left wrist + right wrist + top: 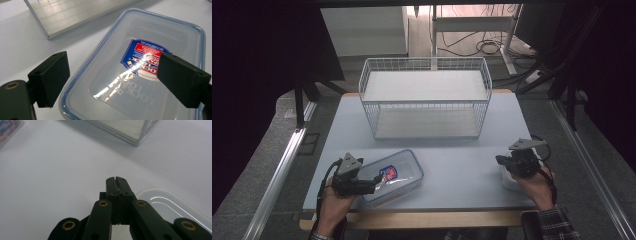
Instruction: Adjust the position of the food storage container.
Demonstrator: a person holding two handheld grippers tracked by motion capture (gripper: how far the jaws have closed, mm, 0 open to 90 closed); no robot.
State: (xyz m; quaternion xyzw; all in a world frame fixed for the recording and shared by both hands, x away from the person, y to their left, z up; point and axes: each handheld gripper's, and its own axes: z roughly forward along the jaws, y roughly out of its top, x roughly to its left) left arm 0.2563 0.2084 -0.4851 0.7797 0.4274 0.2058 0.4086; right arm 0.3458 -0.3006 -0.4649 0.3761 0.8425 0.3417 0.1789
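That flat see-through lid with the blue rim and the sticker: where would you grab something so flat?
Probably by its rim. The lid lies flat on the table, so only an edge fits between the jaws. The left tool hangs open over its near end; coming in low there, one jaw above and one below the blue rim, looks best.

A pale blue-grey table [462,165] with a light wooden near edge [427,218] stands on a grey floor [272,135]. Metal rails run along the floor on the left [277,177] and on the right [592,170]. Beyond the far side of the table, a white panel [362,30] stands at left, and white metal legs of a frame [472,25] rise at centre. Black cables [484,46] coil on the floor beneath that frame. The far left and far right of the room lie in deep shadow, while light falls on the middle.
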